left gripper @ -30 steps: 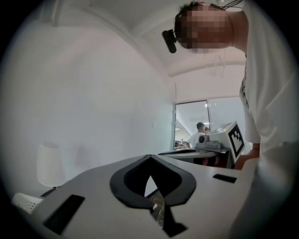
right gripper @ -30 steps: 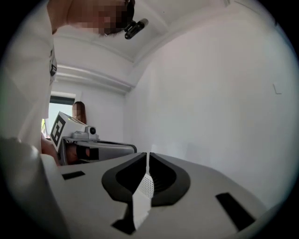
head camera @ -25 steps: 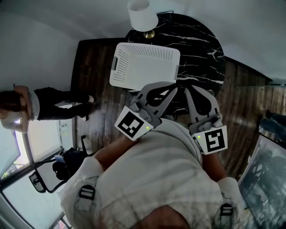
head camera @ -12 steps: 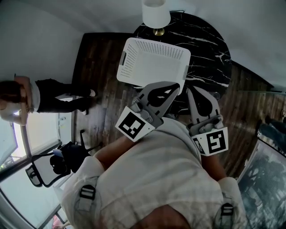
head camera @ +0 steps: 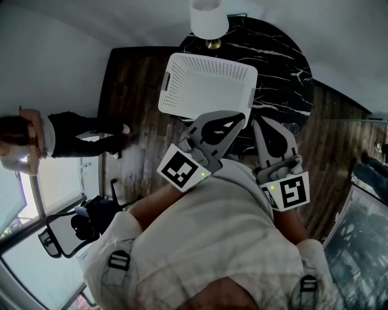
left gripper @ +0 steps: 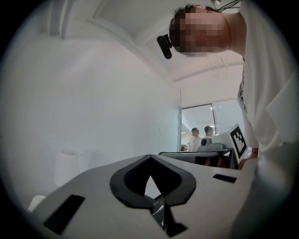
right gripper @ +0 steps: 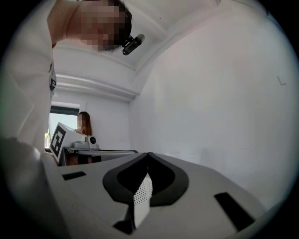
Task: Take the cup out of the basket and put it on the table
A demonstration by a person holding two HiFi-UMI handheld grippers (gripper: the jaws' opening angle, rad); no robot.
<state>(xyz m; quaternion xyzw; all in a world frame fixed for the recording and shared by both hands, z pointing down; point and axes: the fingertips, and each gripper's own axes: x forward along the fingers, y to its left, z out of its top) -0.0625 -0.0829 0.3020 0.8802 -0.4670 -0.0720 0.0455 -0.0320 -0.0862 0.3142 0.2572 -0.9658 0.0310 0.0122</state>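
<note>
White plastic basket (head camera: 179, 91) with tiny holes sits on the round black marble table (head camera: 282, 66). The left gripper (head camera: 241, 115) and the right gripper (head camera: 257, 122) are pinched closed, holding nothing.

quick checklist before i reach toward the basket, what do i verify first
1. Left hand-held gripper empty: ok, jaws together on nothing.
2. Right hand-held gripper empty: ok, also shut on nothing.
3. Jaws open for a grasp: not ok, both shut.
4. Basket upright on the table: ok, open top up.
5. Cup located: cannot tell, none shows inside.
6. Lamp out of the path: ok, beyond the basket's far rim.
</note>
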